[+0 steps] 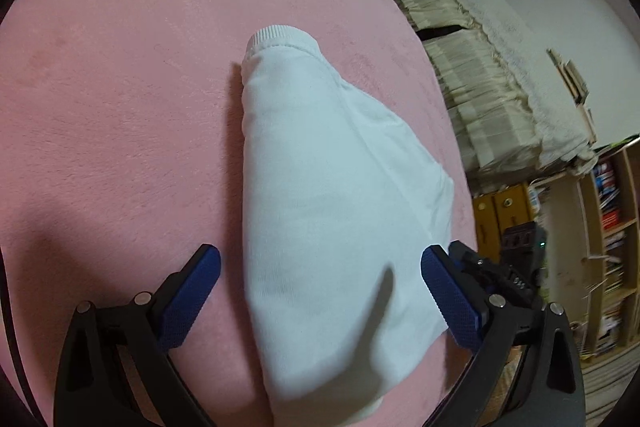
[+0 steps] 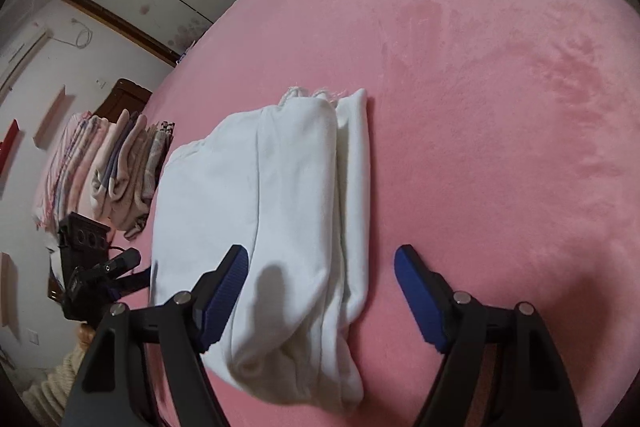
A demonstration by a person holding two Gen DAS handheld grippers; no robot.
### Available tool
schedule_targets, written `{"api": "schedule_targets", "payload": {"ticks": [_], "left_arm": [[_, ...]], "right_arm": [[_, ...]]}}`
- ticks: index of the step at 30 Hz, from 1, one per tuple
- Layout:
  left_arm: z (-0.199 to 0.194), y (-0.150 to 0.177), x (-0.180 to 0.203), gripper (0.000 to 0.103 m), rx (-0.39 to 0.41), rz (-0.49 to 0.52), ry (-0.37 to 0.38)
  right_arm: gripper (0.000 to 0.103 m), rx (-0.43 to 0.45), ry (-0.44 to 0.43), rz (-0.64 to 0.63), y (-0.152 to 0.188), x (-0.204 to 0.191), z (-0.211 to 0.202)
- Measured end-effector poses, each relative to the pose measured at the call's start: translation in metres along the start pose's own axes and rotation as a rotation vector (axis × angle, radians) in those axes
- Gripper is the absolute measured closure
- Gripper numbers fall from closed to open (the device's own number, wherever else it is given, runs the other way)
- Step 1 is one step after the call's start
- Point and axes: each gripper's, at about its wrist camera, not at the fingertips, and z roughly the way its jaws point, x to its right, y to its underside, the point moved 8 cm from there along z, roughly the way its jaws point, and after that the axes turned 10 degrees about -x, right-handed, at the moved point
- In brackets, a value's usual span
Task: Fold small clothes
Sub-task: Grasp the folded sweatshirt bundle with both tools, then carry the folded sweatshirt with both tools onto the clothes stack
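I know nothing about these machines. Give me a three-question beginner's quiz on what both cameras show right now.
1. True or false: the left tongs clamp the white garment.
2. What colour is the blanket under the garment?
3. In the right camera view, the right tongs are: A) open, B) shut, C) hidden.

Key: 1 false, both pads stand apart from the cloth; 2 pink; 3 A.
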Motion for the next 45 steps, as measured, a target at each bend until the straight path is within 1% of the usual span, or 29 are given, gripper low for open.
{"api": "schedule_targets", "payload": {"ticks": [2,4,5,8,9,10,11,12,13,14,16,18,19,21,24,27,29,31,33,37,39,42,44,45], "left_arm": [[0.003,-0.001,0.001,0.006,0.010,-0.008,0.050],[0.006,-0.001,0.004,0.015,0.002,0.000,0.092],[0.010,-0.001,0.006,0.015,-0.006,0.002,0.101],[0.017,0.000,0.008,0.015,-0.007,0.015,0.091],[0.020,-0.001,0.009,0.015,-0.005,0.015,0.091],[0.020,-0.002,0.008,0.016,-0.002,0.011,0.092],[0.021,-0.003,0.007,0.017,0.005,0.006,0.090],[0.021,-0.005,0.005,0.023,0.011,-0.001,0.086],[0.020,-0.007,0.001,0.034,0.018,-0.010,0.075],[0.019,-0.009,-0.004,0.042,0.028,-0.023,0.061],[0.016,-0.007,-0.012,0.058,0.041,-0.055,0.058],[0.013,-0.006,-0.010,0.067,0.052,-0.046,0.025],[0.011,-0.005,-0.005,0.071,0.060,-0.027,-0.007],[0.007,-0.003,0.006,0.075,0.080,0.014,-0.077],[-0.003,0.000,0.022,0.077,0.096,0.051,-0.147],[-0.019,0.008,0.045,0.077,0.120,0.120,-0.225],[-0.033,0.015,0.058,0.077,0.132,0.154,-0.255],[-0.052,0.022,0.067,0.077,0.146,0.176,-0.267],[-0.072,0.029,0.072,0.077,0.161,0.193,-0.272],[-0.132,0.041,0.072,0.077,0.179,0.224,-0.306],[-0.165,0.041,0.068,0.077,0.192,0.233,-0.329],[-0.224,0.036,0.057,0.077,0.221,0.233,-0.372],[-0.264,0.029,0.046,0.077,0.238,0.239,-0.421],[-0.285,0.025,0.039,0.077,0.248,0.242,-0.447]], "right_arm": [[0.029,-0.006,-0.019,-0.011,-0.005,-0.003,0.006],[0.034,-0.021,-0.051,-0.037,-0.009,-0.009,0.013],[0.035,-0.031,-0.058,-0.048,-0.011,-0.012,0.018],[0.037,-0.044,-0.099,-0.065,-0.017,-0.018,0.026],[0.039,-0.048,-0.116,-0.068,-0.020,-0.020,0.029],[0.041,-0.052,-0.130,-0.071,-0.022,-0.021,0.031],[0.047,-0.057,-0.139,-0.070,-0.024,-0.021,0.034],[0.057,-0.062,-0.149,-0.063,-0.025,-0.021,0.036],[0.062,-0.066,-0.163,-0.055,-0.027,-0.020,0.038],[0.070,-0.068,-0.170,-0.048,-0.027,-0.019,0.039],[0.075,-0.058,-0.169,-0.045,-0.026,-0.020,0.037],[0.079,-0.041,-0.139,-0.066,-0.024,-0.025,0.032],[0.080,-0.032,-0.112,-0.080,-0.023,-0.030,0.030],[0.082,-0.011,-0.053,-0.106,-0.023,-0.039,0.027],[0.084,0.023,0.024,-0.141,-0.019,-0.055,0.013],[0.084,0.054,0.079,-0.180,-0.012,-0.072,-0.002],[0.084,0.066,0.118,-0.208,-0.005,-0.086,-0.012],[0.084,0.077,0.137,-0.226,0.003,-0.099,-0.022],[0.084,0.088,0.132,-0.231,0.010,-0.112,-0.030],[0.084,0.099,0.116,-0.243,0.021,-0.151,-0.040],[0.084,0.103,0.107,-0.263,0.022,-0.178,-0.040],[0.084,0.104,0.067,-0.290,0.018,-0.226,-0.037],[0.084,0.103,0.036,-0.317,0.013,-0.262,-0.030],[0.084,0.104,0.024,-0.343,0.008,-0.286,-0.025]]}}
